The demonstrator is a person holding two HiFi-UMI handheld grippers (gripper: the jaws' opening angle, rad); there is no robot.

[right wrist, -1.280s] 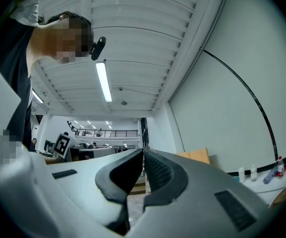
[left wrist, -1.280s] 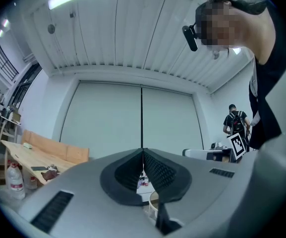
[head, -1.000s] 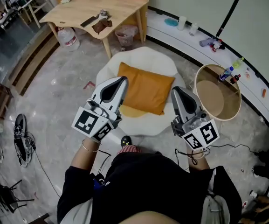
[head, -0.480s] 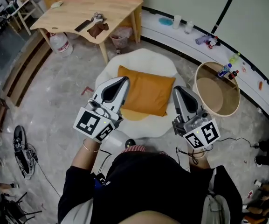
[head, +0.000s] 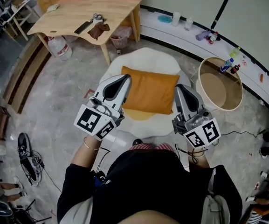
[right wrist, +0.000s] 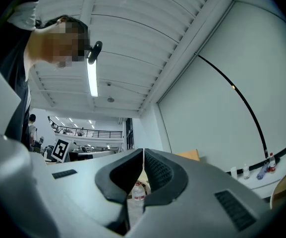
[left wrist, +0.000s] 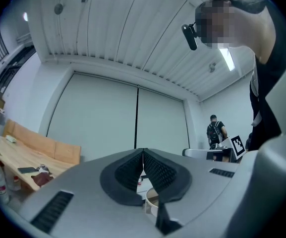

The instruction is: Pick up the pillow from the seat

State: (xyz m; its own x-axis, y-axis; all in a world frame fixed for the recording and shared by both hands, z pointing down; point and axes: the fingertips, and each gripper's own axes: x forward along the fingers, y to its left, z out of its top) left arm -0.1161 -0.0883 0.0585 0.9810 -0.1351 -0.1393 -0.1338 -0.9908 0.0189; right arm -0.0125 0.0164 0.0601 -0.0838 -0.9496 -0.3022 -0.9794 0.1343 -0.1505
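I have both grippers held above the seat (head: 146,59), one at each side of the pillow (head: 150,91). The pillow lies flat on the seat's middle, its long side running left to right, with the seat's pale rim showing all round it.

The left gripper (head: 125,78) hangs over the pillow's left edge, near its far-left corner, and its tip overlaps that edge in the head view. Whether it touches the fabric I can't tell from there. Its jaws are pressed together with nothing between them, and its own view looks past them at a pale wall.

The right gripper (head: 178,87) sits just off the pillow's right edge, tip pointing toward the far-right corner. Its jaws are together too and grip nothing. So the pillow lies between the two grippers, in neither one's jaws.

A round tub (head: 204,73) stands on the floor just right of the seat.
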